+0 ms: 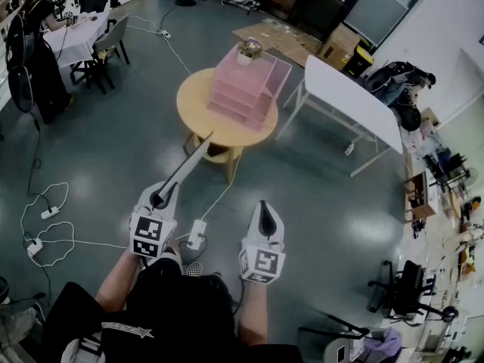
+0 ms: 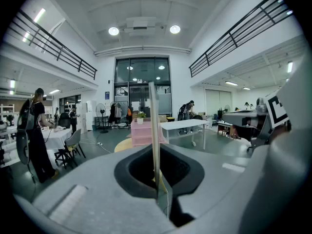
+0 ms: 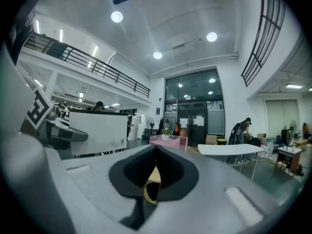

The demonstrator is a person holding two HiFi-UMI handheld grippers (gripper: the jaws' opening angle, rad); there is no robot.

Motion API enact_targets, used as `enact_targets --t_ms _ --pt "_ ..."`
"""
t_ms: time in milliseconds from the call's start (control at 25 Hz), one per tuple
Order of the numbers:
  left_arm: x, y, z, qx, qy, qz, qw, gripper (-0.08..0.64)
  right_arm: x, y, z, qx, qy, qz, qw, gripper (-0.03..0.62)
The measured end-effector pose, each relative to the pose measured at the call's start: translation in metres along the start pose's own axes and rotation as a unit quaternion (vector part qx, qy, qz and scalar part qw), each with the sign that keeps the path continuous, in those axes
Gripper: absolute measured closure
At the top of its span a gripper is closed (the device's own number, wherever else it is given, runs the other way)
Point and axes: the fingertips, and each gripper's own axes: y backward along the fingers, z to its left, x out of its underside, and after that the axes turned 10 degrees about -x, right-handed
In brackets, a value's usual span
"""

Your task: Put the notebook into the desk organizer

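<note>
A round wooden table (image 1: 195, 106) stands upper centre in the head view, with the pink desk organizer (image 1: 246, 82) on its right half. The notebook (image 1: 189, 165) juts edge-on toward the table from lower left, well short of the organizer, clamped in the left gripper (image 1: 160, 197). The right gripper (image 1: 263, 218), lower centre, has its jaws together on nothing.

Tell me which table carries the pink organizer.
The round wooden table ahead bears the pink organizer; the white rectangular table and the cloth-covered table at far left do not.
</note>
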Motion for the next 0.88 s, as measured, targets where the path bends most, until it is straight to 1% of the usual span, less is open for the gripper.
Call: enact_targets --t_ms 160,360,600,760,880 --pt "0.002 -0.004 -0.005 0.001 0.002 0.001 1.0000 0.543 0.002 0.003 -0.005 0.003 -0.013 0.000 1.000 0.588" --pt "0.000 -0.019 -0.005 0.005 0.002 0.005 1.0000 0.543 0.004 -0.010 -0.015 0.010 -0.008 0.005 1.000 0.588" --pt "-0.007 -0.066 0.009 0.011 0.003 0.010 0.9999 0.543 0.006 -0.053 -0.030 0.024 -0.005 0.008 1.000 0.588" --pt "-0.013 -0.107 0.026 0.019 0.001 0.015 0.9997 0.543 0.004 -0.095 -0.038 0.035 -0.008 0.010 0.999 0.588" --pt "-0.017 -0.138 0.038 0.025 0.007 0.022 0.9994 0.543 0.004 -0.126 -0.042 0.039 -0.009 0.014 0.999 0.588"
